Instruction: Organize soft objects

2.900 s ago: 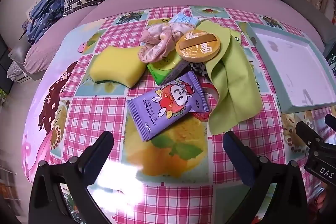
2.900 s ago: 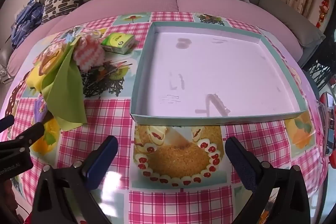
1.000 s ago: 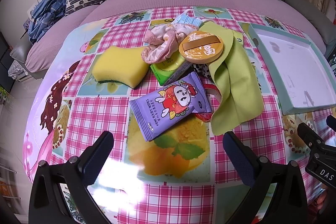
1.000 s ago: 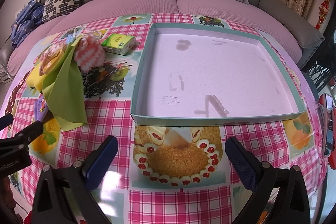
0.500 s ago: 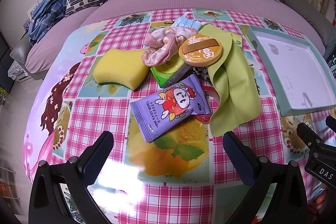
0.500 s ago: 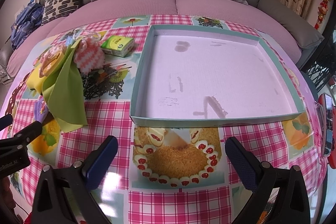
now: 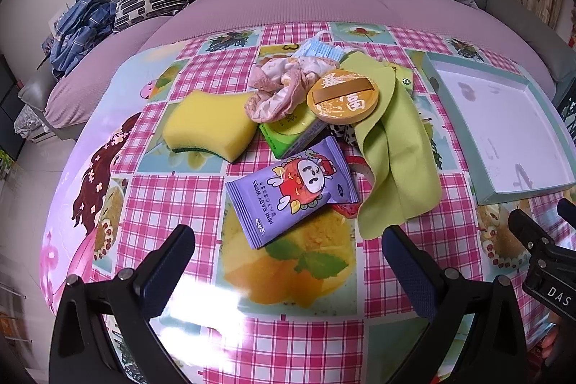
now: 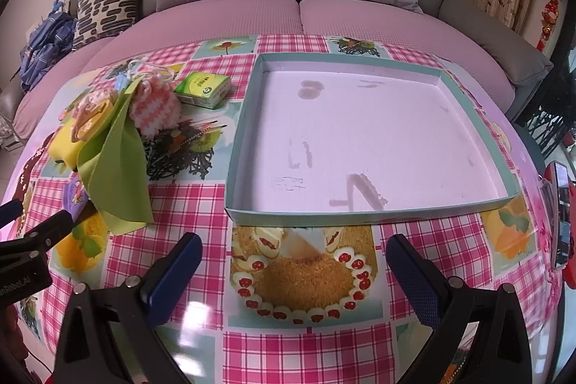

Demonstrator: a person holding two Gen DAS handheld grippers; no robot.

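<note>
Step in hand: none begun, by my judgement; both grippers hang above the near table edge and nothing lies in the tray (image 8: 478,204).
Left gripper (image 7: 288,261): fingers wide apart, empty, aimed at the pile.
Right gripper (image 8: 293,270): fingers wide apart, empty, aimed at the tray's near wall.
Pile: left of the tray, apart from it.
Wipes (image 7: 291,195): purple pack, nearest the left gripper, flat on the cloth-covered table, its right edge touching the green cloth (image 7: 394,153).
Sponge (image 7: 208,126): yellow, far left of the pile, standing free.
Pink cloth (image 7: 277,92): crumpled, on top of a green box (image 7: 291,135), touching the round tin (image 7: 342,98).
Tin: rests on the green cloth and box; hard, likely not for sorting.
Knitted pouch (image 8: 154,108): pink and white, far side of the pile, beside a second green box (image 8: 203,89).
Next move: judged to be the left gripper closing on the wipes or sponge, both unobstructed, then carrying it right to the tray.
Caution: pulling the green cloth first would likely tip the tin.
</note>
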